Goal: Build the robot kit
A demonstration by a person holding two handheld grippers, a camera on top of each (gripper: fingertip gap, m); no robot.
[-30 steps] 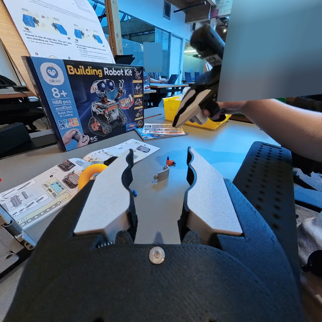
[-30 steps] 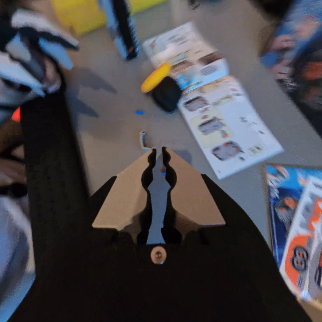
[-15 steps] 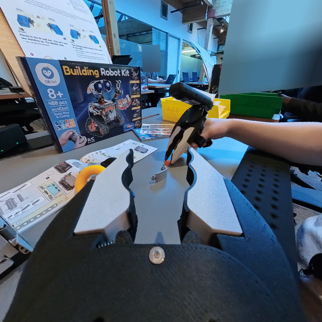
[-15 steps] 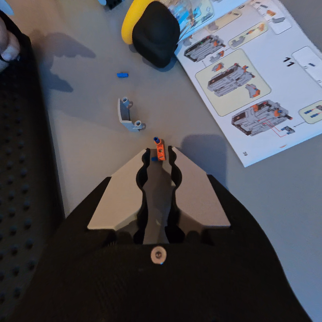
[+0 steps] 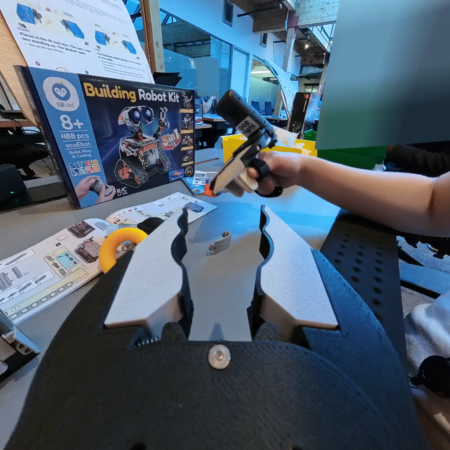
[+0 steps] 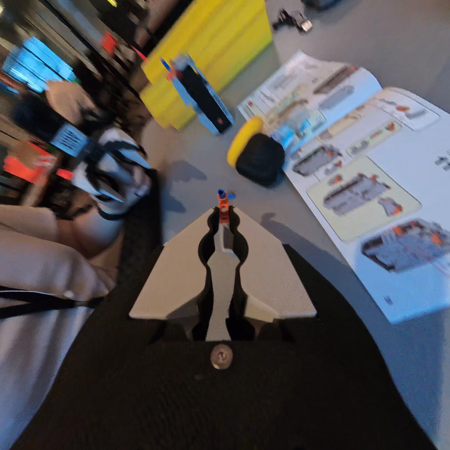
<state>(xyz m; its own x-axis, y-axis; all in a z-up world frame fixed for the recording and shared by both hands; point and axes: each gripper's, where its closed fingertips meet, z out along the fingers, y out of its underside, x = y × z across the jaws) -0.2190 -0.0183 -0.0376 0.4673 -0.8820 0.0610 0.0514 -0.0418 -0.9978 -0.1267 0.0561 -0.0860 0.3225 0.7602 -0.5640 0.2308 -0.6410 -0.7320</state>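
Orange piece (image 6: 223, 212) pinched by right gripper (image 6: 223, 209) (airborne).

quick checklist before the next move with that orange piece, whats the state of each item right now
1. Grip: right gripper shut on the orange piece at its tips; ok.
2. Clear of the table: piece is lifted off the grey table in the left wrist view; ok.
3. Grip depth: only the very fingertips hold it, blue pin sticking out; cannot tell if secure.
4. Left gripper: open, empty, low over the table; ok.
5. Grey curved piece: lies loose on the table between the left fingers, untouched; ok.
6. Right wrist view: blurred; not ok for fine aiming.
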